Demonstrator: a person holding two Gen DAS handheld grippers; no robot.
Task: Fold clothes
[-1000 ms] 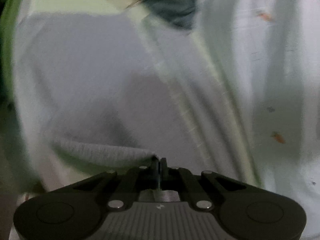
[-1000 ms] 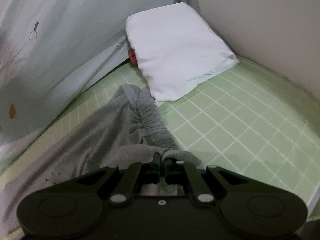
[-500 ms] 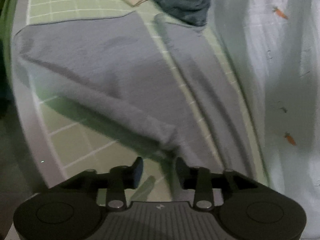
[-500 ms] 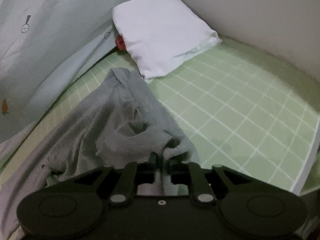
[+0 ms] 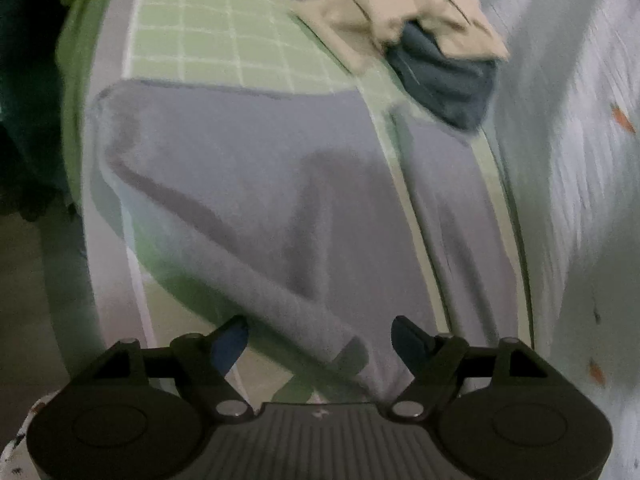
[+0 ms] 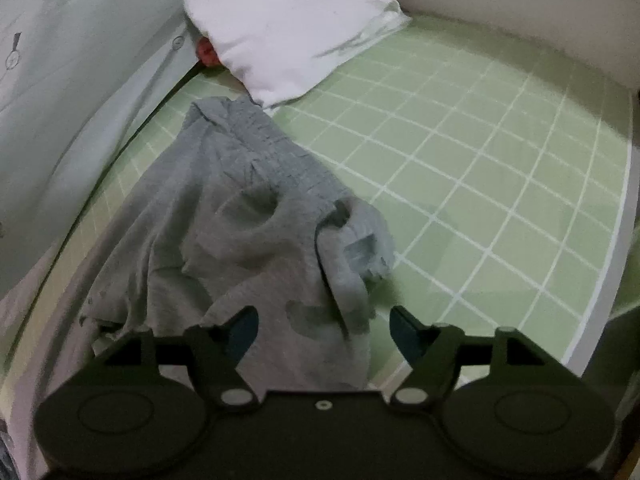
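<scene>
Both tools have let go since half a second ago: the right tool, then pinched on a bunch of grey cloth, now has its jaws wide apart, and the left tool has spread wider.

The bed, under a green grid sheet, carries everything. A pale duvet runs along its far side. The grey pants lie along that side; in the right view the waist end is rumpled in a heap short of the pillow at the head corner. In the left view the pants show two legs lying flat, one fold passing between the open jaws. Toward the foot, beige cloth sits on a dark garment.
</scene>
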